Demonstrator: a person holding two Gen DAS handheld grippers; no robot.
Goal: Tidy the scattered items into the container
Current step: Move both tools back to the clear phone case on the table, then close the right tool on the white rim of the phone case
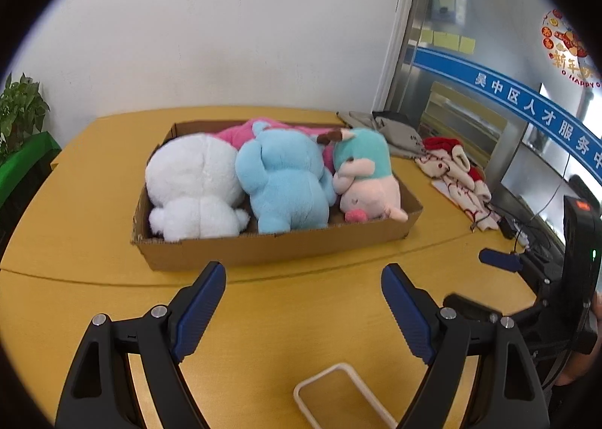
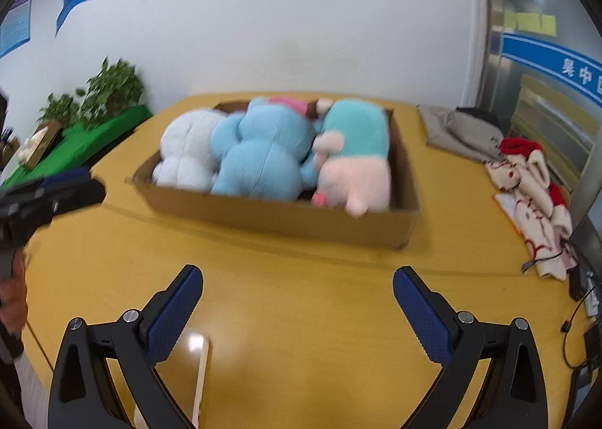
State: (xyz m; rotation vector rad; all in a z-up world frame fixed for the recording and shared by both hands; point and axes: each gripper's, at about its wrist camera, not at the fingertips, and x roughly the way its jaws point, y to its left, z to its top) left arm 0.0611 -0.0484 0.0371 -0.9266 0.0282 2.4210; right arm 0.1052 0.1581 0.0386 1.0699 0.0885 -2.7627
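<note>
Both the left claw [image 1: 303, 275] and right claw [image 2: 297, 278] gape released, empty. Ahead sits the cardboard box [image 1: 263, 248], holding plush toys [image 1: 280, 181].

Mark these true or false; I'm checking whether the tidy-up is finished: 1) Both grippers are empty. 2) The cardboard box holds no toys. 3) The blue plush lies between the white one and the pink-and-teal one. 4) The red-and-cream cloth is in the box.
1) True: the left gripper and right gripper stand open, holding nothing.
2) False: the cardboard box is full of plush toys.
3) True: the blue plush lies between the white plush and the pink-and-teal plush.
4) False: the red-and-cream cloth lies on the table beside the box.
</note>
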